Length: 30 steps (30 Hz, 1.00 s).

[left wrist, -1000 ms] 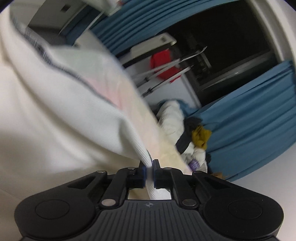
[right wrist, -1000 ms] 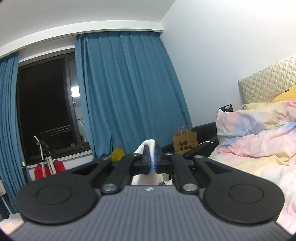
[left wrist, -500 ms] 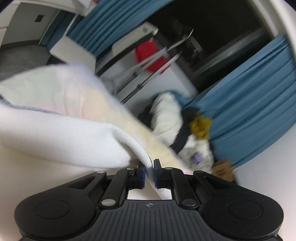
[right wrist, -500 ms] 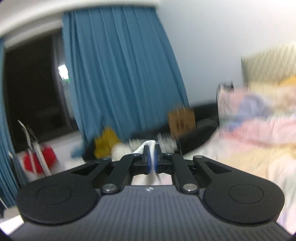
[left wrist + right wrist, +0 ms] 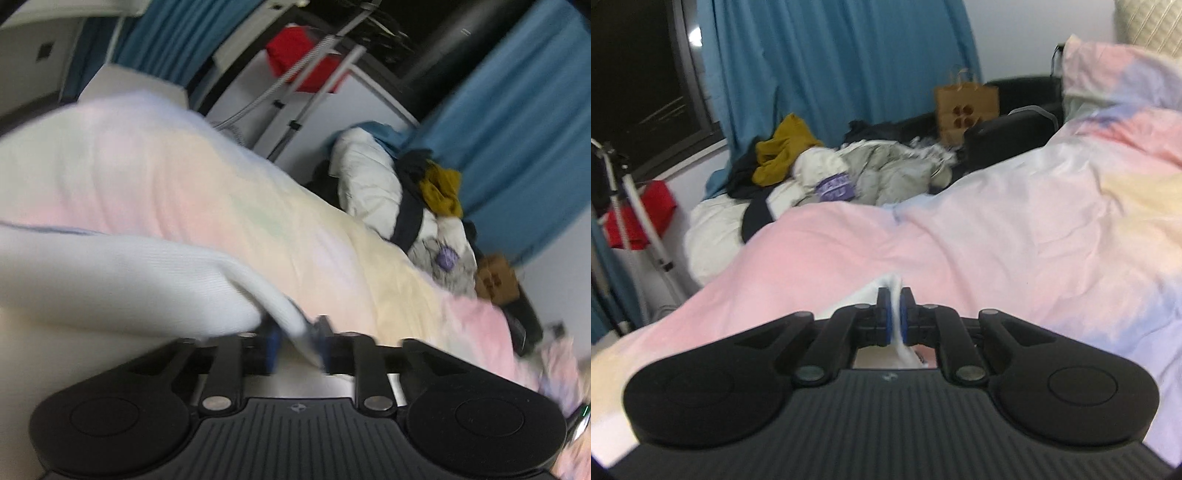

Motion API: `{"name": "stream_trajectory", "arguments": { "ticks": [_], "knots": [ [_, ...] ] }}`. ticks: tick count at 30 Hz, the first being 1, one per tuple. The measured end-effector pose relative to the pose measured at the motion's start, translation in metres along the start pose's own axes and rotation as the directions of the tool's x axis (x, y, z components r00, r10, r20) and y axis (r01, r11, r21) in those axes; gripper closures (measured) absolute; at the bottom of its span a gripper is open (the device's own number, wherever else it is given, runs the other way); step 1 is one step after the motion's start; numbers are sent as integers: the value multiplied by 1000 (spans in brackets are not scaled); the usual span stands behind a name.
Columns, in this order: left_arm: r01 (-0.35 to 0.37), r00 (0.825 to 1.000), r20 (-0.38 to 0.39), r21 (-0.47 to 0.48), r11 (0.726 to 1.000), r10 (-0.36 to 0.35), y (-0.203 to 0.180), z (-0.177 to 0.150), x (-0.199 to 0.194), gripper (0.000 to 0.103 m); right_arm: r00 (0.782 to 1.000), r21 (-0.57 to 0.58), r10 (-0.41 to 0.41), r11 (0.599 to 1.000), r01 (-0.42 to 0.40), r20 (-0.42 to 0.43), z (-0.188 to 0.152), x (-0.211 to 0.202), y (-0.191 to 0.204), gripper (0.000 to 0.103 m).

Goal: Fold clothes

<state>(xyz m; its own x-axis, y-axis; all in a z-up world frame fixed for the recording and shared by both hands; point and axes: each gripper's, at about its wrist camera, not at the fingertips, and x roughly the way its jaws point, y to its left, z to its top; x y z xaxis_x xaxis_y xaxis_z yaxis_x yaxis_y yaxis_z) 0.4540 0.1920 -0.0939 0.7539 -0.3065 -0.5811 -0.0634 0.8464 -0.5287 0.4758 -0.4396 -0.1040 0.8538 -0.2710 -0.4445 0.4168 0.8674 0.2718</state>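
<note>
A white ribbed garment (image 5: pixel 122 280) spreads to the left in the left wrist view, low over the pastel bed cover (image 5: pixel 229 199). Its edge runs between the fingers of my left gripper (image 5: pixel 295 341); the jaws now stand apart and the image is blurred. My right gripper (image 5: pixel 894 314) is shut on a white edge of the garment (image 5: pixel 892 284) just above the pink bed cover (image 5: pixel 979 243). Most of the garment is hidden below the right gripper.
A pile of clothes (image 5: pixel 820 173) lies at the far side of the bed, with a mustard item (image 5: pixel 783 151) on top. A brown paper bag (image 5: pixel 966 107), blue curtains (image 5: pixel 831 62), a red item (image 5: pixel 639 214) on a metal rack and pillows (image 5: pixel 1115 77) surround the bed.
Both grippers have swung down toward the bed with the garment. The garment has dropped from hanging to lying low over the cover. The left jaws have spread apart.
</note>
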Motion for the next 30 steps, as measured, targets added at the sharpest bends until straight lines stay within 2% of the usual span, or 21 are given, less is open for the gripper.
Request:
{"name": "stream_trajectory", "arguments": {
  "ticks": [2,3,4,5,6,7,8,9,11,14,16,19,21,23,25,27,28,29,30],
  "knots": [
    [4,1000,18,101,995,-6,-15,-20,-24,50,1000,-10,-5,1000,5,10,5,-14,-3,76],
    [3,1000,29,158,987,-8,-24,-31,-35,46,1000,-11,-2,1000,2,18,8,-22,-6,72],
    [2,999,40,215,977,-10,-33,-41,-47,42,1000,1,15,1000,-15,20,9,-34,-10,59],
    [-1,999,51,271,962,-14,-42,-52,-59,32,999,18,28,999,-28,21,9,-47,-15,42],
    [-4,998,62,326,945,-17,-52,-63,-71,24,999,34,33,999,-34,21,8,-59,-19,35],
    [-7,997,72,381,925,-22,-61,-74,-82,23,999,52,39,998,-40,21,7,-71,-23,28],
    [-15,997,80,423,906,-21,-69,-84,-91,23,998,83,54,995,-56,19,5,-85,-29,30],
    [-32,997,80,437,899,-3,-75,-95,-95,23,998,114,68,991,-70,18,2,-99,-36,30],
    [-67,996,80,455,888,34,-82,-118,-102,23,997,191,81,978,-80,3,-8,-127,-51,30],
    [-116,992,96,469,876,81,-87,-130,-96,24,996,291,85,954,-69,-41,-25,-159,-72,28],
    [-149,988,107,478,866,111,-90,-137,-92,27,988,342,85,939,-36,-128,-27,-167,-85,28],
    [-197,980,123,490,849,157,-94,-149,-85,27,974,418,146,906,-62,-171,-35,-170,-100,29],
    [-229,973,135,498,836,187,-98,-157,-81,35,963,467,187,881,-76,-196,-40,-170,-109,29],
    [-259,966,147,503,825,213,-100,-163,-77,43,954,481,214,872,-90,-209,-48,-155,-110,31],
    [-275,961,163,495,824,222,-96,-159,-76,52,946,493,239,864,-103,-221,-57,-140,-110,33],
    [-291,956,179,486,824,232,-92,-156,-76,69,951,447,199,891,-75,-237,-62,-123,-106,35],
    [-296,954,187,481,825,233,-91,-154,-75,73,954,424,178,903,-60,-243,-65,-115,-104,41],
    [-291,955,194,476,830,224,-89,-153,-75,81,960,408,155,912,-47,-235,-66,-111,-102,53],
    [-282,957,200,471,836,210,-89,-150,-78,88,965,392,131,919,-33,-227,-66,-107,-101,59]
  ]
}}
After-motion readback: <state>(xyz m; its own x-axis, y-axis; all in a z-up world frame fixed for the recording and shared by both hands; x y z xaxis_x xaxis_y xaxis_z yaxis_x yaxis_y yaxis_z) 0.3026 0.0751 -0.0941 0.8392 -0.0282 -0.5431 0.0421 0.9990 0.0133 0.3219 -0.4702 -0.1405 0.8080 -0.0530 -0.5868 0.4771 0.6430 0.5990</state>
